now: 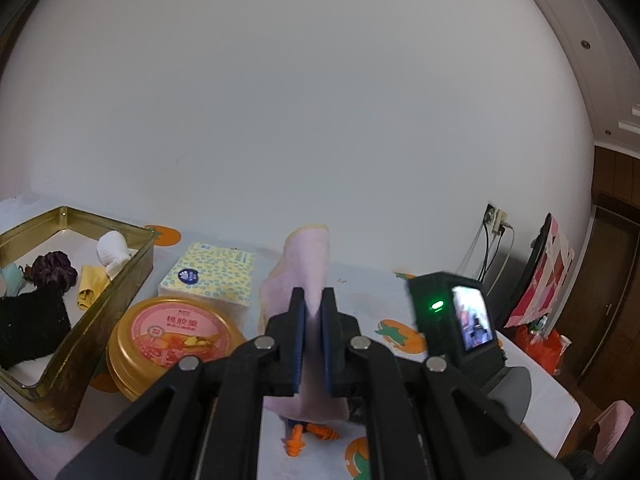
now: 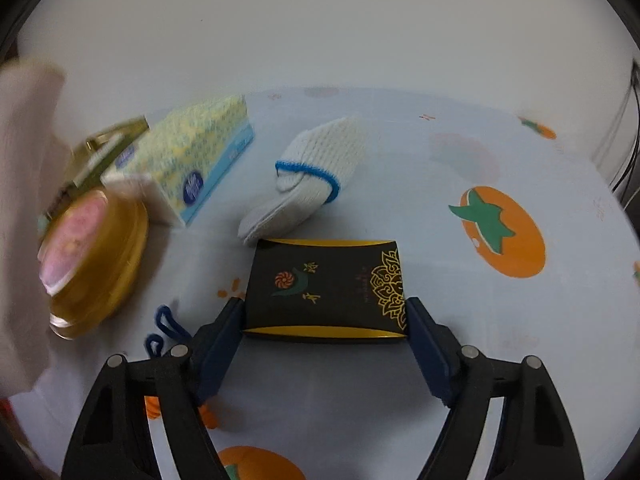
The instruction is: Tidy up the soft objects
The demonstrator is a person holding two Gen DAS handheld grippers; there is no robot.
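The left gripper [image 1: 313, 308] is clamped on a pale pink cloth [image 1: 308, 264] held upright above the table, while the right gripper [image 2: 325, 312] stands spread with its pads either side of a black-and-gold box [image 2: 324, 288]; contact cannot be told. The gold tin tray [image 1: 132, 276] at left holds a dark scrunchie [image 1: 54, 270], a black knit piece [image 1: 30, 328], a yellow cloth [image 1: 90, 286] and a white sock [image 1: 112, 250]. Beside it sit a round gold tin [image 1: 172, 340] and tissue pack [image 1: 212, 276]; a white knit glove [image 2: 316, 172], blue-cuffed, lies just beyond the box on the persimmon-print tablecloth [image 2: 500, 240].
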